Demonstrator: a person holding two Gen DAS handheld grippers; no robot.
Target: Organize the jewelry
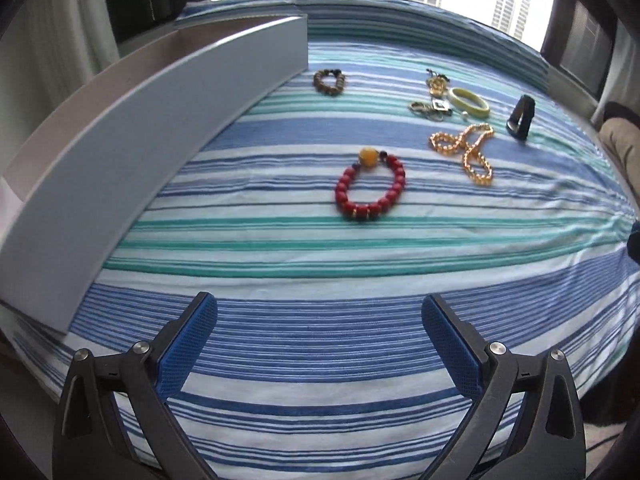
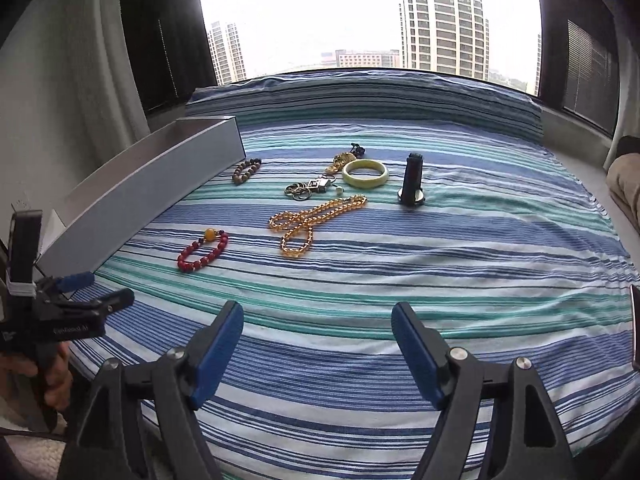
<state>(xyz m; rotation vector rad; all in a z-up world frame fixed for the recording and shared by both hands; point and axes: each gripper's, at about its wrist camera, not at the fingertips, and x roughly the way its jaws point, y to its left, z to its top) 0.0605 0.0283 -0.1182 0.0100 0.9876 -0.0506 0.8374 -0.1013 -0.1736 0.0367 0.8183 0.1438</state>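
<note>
A long grey box (image 1: 168, 128) lies on the left side of the striped bedspread (image 2: 440, 264) and runs from near to far. From these views only its outer wall and a part of the inner wall show, so I cannot tell what is inside it.

All the jewelry lies on the bedspread outside the box. The red bead bracelet (image 1: 370, 188) with one big yellow bead is the nearest piece, a little right of the box. To the right of it and farther away lies the golden bead necklace (image 1: 466, 148), folded in loops. Far behind, close to the far end of the box, is a brown bead bracelet (image 1: 329, 83). Right of that lie a small heap of metal rings and charms (image 2: 310, 189) and a gold ornament (image 2: 340, 161), and just beside them a pale green bangle (image 2: 365, 173). A black stand (image 2: 412, 178) is upright to the right of the bangle, a little apart from it.

The left gripper (image 1: 319, 334) hovers over the near part of the bedspread; its jaws are spread wide with nothing between them. The right gripper (image 2: 318, 338) is also above the near bedspread, jaws wide apart and holding nothing.
</note>
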